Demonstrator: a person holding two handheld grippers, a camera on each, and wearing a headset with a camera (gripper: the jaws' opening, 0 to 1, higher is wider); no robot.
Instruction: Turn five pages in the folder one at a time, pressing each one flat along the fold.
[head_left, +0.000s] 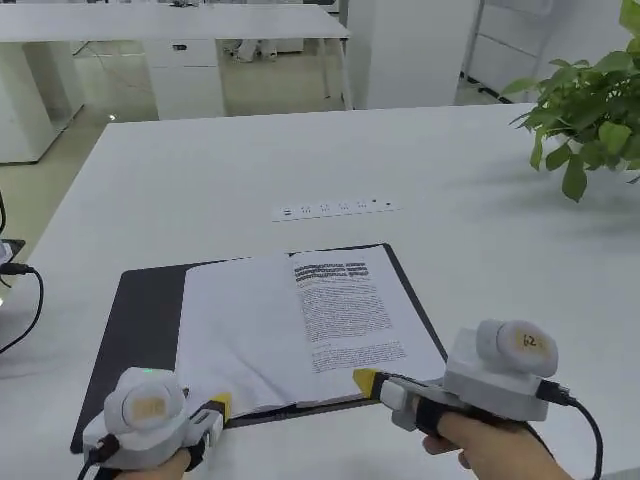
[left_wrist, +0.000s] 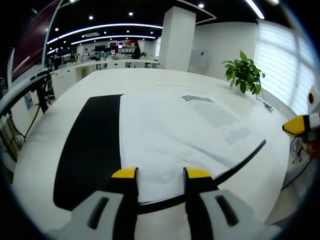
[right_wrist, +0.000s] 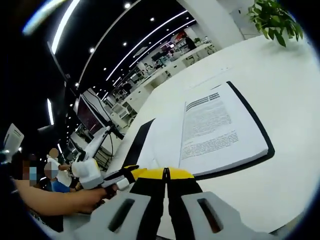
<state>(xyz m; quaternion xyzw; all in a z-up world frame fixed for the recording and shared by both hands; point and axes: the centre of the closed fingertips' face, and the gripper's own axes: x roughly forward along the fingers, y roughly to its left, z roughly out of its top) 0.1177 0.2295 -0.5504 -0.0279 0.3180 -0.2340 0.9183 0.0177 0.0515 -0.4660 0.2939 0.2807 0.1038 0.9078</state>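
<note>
The yellow-tipped left tool (left_wrist: 161, 173) is held released, the right tool (right_wrist: 166, 173) clenched on nothing. Just ahead of both, an open black folder (head_left: 145, 310) of thin white paper pages (head_left: 350, 300) is laid on the white desk (head_left: 450, 180). The pages are judged light and floppy, best pinched at the free corner nearest the right tool.

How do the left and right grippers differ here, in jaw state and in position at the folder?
The left gripper has its jaws apart; the right gripper has them shut together. The left one sits by the blank left page; the right one sits at the near edge of the printed right page. Both are yellow-tipped and held at the near edge of the folder.
</note>
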